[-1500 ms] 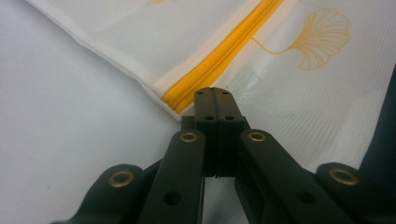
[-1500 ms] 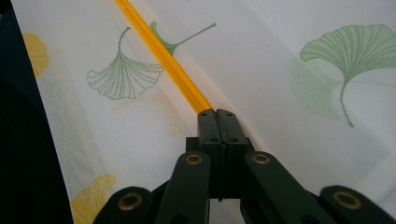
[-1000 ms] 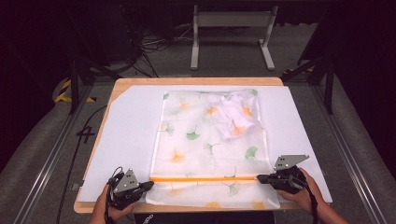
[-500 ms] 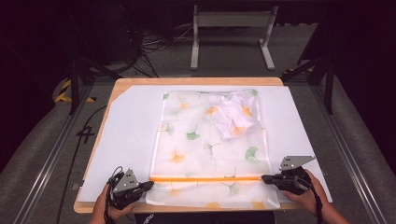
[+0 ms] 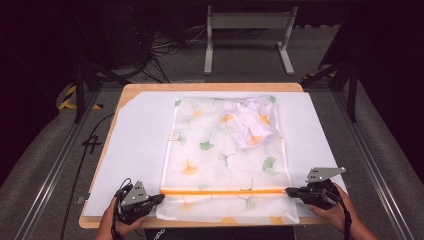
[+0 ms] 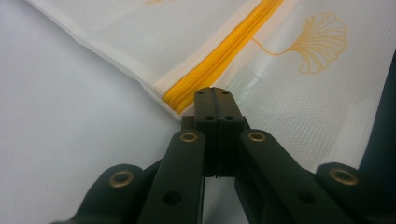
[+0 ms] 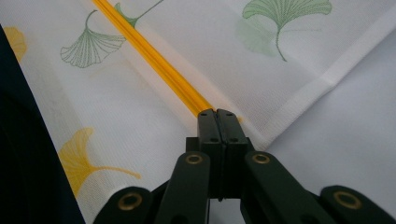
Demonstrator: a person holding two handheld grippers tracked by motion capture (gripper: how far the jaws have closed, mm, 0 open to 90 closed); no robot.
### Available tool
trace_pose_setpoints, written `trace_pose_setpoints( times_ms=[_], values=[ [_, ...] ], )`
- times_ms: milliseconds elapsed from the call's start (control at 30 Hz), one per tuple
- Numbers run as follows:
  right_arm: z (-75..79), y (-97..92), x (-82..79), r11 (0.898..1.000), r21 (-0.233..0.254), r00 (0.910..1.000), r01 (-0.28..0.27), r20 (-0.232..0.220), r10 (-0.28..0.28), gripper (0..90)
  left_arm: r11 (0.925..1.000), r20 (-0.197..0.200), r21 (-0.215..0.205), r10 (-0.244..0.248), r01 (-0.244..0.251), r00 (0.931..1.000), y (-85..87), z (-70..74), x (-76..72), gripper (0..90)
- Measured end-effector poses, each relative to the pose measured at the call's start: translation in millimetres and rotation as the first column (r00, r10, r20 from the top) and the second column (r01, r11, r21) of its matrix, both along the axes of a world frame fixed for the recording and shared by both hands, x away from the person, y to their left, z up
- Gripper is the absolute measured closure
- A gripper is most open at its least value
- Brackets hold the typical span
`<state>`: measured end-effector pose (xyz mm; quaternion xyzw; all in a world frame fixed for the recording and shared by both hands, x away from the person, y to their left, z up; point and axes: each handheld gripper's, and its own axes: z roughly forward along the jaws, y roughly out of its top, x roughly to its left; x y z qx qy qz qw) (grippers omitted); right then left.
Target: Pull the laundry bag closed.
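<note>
High view, table: wooden table (image 5: 127, 95) covered by a white sheet (image 5: 135, 145).
High view, bag: a thin white mesh bag (image 5: 225, 150) printed with green and yellow leaves lies flat in the middle of the sheet; an orange zipper (image 5: 222, 191) runs across its near end.
High view, cloth: a crumpled white cloth (image 5: 250, 122) sits at the bag's far right corner, apparently inside.
High view, left gripper (image 5: 159, 198): at the zipper's left end, held by a hand (image 5: 112, 227).
High view, right gripper (image 5: 290, 191): at the zipper's right end.
Left gripper view, tool state: jaws pressed together, tips (image 6: 214, 95) at the bag's edge just by the zipper end (image 6: 187, 93); cannot tell whether any fabric is pinched.
Right gripper view, tool state: jaws (image 7: 217, 116) fully closed on the zipper end (image 7: 187, 95), near the bag's seamed corner.
</note>
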<state>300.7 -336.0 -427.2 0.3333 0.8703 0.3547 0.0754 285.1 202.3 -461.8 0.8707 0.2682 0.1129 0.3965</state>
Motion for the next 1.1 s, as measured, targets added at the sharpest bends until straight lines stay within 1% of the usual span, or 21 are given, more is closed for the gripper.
trace_pose_setpoints(
  times_ms=[267,300,400,533,667,800,867,967,1000,1100],
  values=[
    [-1.5,0.3,-1.5,1.000,0.000,0.9999,0.003,0.010,-0.003,90.0,1.0000,-0.002,-0.004,0.001,-0.001,1.0000,0.2,-0.1,0.2,90.0],
    [-2.7,1.6,-3.5,1.000,-0.012,0.9996,0.003,0.028,-0.002,90.0,1.0000,0.001,0.000,0.000,0.000,1.0000,0.2,0.1,0.2,90.0],
    [-3.3,1.4,-5.4,1.000,-0.013,0.9991,0.004,0.043,-0.004,90.0,1.0000,0.001,0.000,-0.002,0.002,1.0000,0.0,0.1,0.1,90.0],
    [-4.5,0.4,-7.4,1.000,-0.006,0.9990,0.010,0.043,-0.009,90.0,0.9999,0.006,0.010,-0.007,0.007,1.0000,-0.7,0.9,0.4,90.0],
    [-4.9,0.9,-9.0,1.000,-0.013,0.9984,0.010,0.055,-0.009,90.0,0.9997,0.006,0.021,-0.012,0.012,0.9999,-1.3,1.7,0.5,90.0],
    [-6.0,0.7,-11.3,1.000,-0.008,0.9981,0.016,0.060,-0.016,90.0,0.9996,0.007,0.022,-0.019,0.019,0.9998,-0.9,1.8,1.3,90.0],
    [-6.6,1.3,-12.3,1.000,-0.012,0.9978,0.019,0.064,-0.019,90.0,0.9997,0.001,0.017,-0.020,0.020,0.9998,-0.5,1.7,1.5,90.0],
    [-7.4,1.6,-13.1,1.000,-0.012,0.9970,0.018,0.076,-0.017,90.0,0.9995,-0.001,0.015,-0.029,0.029,0.9996,0.2,1.7,2.8,90.0],
    [-7.4,1.5,-13.2,1.000,-0.011,0.9969,0.019,0.077,-0.018,90.0,0.9996,-0.007,0.007,-0.028,0.028,0.9996,0.6,1.4,3.0,90.0],
    [-7.6,1.6,-15.4,1.000,-0.015,0.9955,0.016,0.093,-0.014,90.0,0.9994,-0.006,0.013,-0.031,0.031,0.9995,0.3,2.1,3.4,90.0]
  ],
)
